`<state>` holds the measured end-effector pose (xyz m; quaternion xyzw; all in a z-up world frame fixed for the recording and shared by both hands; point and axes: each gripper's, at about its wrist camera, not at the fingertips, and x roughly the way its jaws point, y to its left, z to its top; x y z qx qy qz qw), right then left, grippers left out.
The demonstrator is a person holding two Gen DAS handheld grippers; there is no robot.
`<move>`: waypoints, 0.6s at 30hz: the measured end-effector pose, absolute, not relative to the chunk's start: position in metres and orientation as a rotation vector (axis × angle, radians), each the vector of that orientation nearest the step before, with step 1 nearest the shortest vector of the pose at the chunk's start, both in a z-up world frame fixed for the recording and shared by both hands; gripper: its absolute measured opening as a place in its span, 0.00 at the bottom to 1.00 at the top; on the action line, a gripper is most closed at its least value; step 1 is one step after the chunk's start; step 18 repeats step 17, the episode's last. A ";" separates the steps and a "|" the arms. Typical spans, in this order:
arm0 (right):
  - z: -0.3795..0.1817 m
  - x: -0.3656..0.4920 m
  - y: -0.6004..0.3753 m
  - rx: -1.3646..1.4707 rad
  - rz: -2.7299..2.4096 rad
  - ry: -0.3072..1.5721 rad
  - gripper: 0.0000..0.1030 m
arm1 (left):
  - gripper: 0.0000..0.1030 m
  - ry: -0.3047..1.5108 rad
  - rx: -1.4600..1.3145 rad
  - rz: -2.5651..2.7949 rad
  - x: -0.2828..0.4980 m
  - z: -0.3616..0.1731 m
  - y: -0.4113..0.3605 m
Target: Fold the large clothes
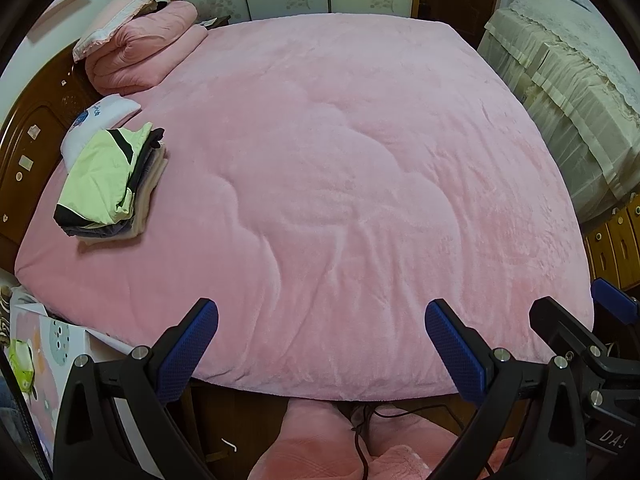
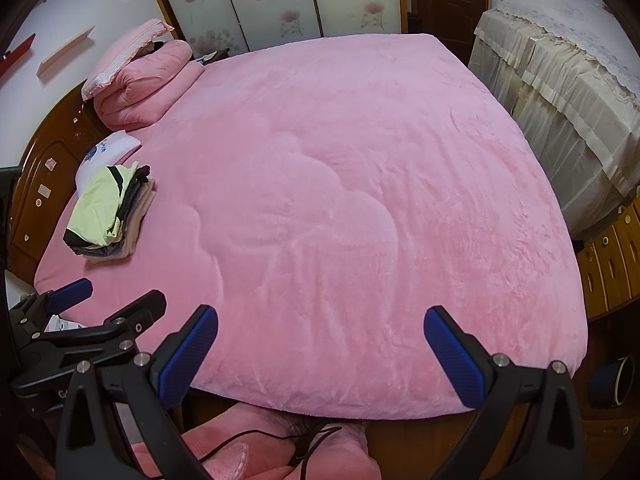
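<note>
**Both grippers empty above the bed edge**

Left wrist view: the left gripper (image 1: pixel 321 344) is wide open and holds nothing. The stack of folded clothes (image 1: pixel 108 184) lies far beyond its left finger, near the headboard (image 1: pixel 28 148). I think the next garment should be spread flat on the pink bed cover (image 1: pixel 340 160).

Right wrist view: the right gripper (image 2: pixel 321 350) is also wide open and empty; the stack lies well apart from it, to the left, near the headboard.
</note>
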<state>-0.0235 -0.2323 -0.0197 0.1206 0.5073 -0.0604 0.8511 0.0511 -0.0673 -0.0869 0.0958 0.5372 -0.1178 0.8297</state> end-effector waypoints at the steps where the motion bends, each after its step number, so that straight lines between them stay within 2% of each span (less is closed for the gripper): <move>1: -0.020 -0.022 -0.235 0.252 -0.124 1.069 1.00 | 0.99 1.140 0.205 -0.248 0.052 -0.087 -0.068; 18: -0.022 -0.014 -0.245 0.253 -0.110 1.078 1.00 | 0.99 1.145 0.222 -0.236 0.060 -0.085 -0.076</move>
